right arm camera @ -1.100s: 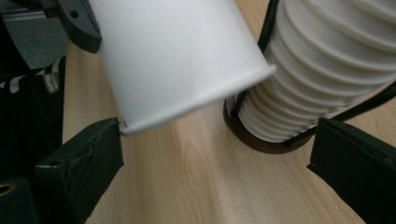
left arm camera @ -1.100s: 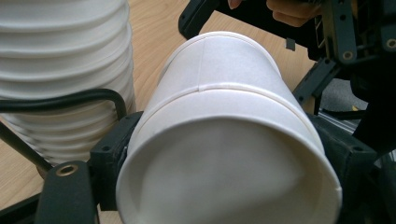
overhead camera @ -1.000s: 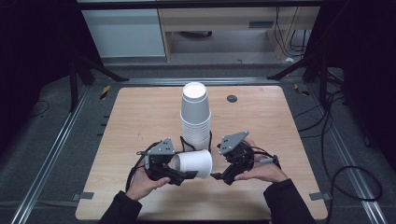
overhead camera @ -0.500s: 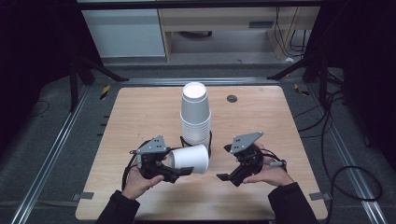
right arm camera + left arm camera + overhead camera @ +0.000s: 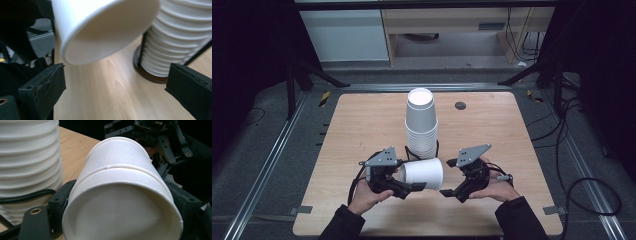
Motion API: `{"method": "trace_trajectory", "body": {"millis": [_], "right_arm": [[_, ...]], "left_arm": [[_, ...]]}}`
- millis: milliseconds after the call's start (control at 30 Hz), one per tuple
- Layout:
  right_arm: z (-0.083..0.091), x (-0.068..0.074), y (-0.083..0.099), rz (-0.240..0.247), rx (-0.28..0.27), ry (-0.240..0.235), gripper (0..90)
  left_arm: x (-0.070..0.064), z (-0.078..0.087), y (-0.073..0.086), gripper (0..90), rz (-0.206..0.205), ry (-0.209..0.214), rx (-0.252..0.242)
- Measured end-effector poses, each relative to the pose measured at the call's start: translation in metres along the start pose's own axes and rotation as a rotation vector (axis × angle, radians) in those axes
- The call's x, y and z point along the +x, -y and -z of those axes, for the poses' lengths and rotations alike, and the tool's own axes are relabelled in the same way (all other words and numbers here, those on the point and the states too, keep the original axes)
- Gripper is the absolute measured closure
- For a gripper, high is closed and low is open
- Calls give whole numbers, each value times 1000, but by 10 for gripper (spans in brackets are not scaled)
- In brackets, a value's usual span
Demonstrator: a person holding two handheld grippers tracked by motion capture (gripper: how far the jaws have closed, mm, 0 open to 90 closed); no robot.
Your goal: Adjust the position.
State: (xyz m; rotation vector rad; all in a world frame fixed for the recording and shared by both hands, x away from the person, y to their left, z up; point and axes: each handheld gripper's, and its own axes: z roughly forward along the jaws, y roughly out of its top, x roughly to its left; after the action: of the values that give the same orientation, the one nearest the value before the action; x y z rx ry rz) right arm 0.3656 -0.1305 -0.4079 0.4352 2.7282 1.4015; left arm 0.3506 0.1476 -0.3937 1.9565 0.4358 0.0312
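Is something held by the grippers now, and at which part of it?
The left gripper holds a white paper cup by its side wall, lying sideways. The right gripper is open, holding nothing.

Held cup cut off at top edge, cup stack cropped left, small dark disc unidentifiable

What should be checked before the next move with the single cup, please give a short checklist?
1. Left gripper holds the single cup: ok, jaws press on both sides of it in the left gripper view.
2. Cup lifted off the table: ok, it lies sideways in the air in the right gripper view.
3. Right gripper free: ok, jaws open, nothing between them.
4. Cup apart from the cup stack: cannot tell, they sit very close in the high view.
5. Stack upright in its black holder: ok.
6. Cup not crushed: ok, its rim looks round.
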Motion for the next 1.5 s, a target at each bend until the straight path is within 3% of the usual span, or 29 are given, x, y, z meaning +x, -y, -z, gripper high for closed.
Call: {"method": "trace_trajectory", "body": {"millis": [400, 833, 1500], "right_arm": [[-12, 3, 0, 5, -6, -65, 30], [-19, 5, 1, 14, -7, -107, 40], [-21, 6, 2, 23, -15, -125, 95]], "left_arm": [[-6, -10, -1, 204, -8, 57, 16], [-10, -19, 0, 204, -17, 78, 33], [-9, -21, 2, 206, -16, 89, 40]]}}
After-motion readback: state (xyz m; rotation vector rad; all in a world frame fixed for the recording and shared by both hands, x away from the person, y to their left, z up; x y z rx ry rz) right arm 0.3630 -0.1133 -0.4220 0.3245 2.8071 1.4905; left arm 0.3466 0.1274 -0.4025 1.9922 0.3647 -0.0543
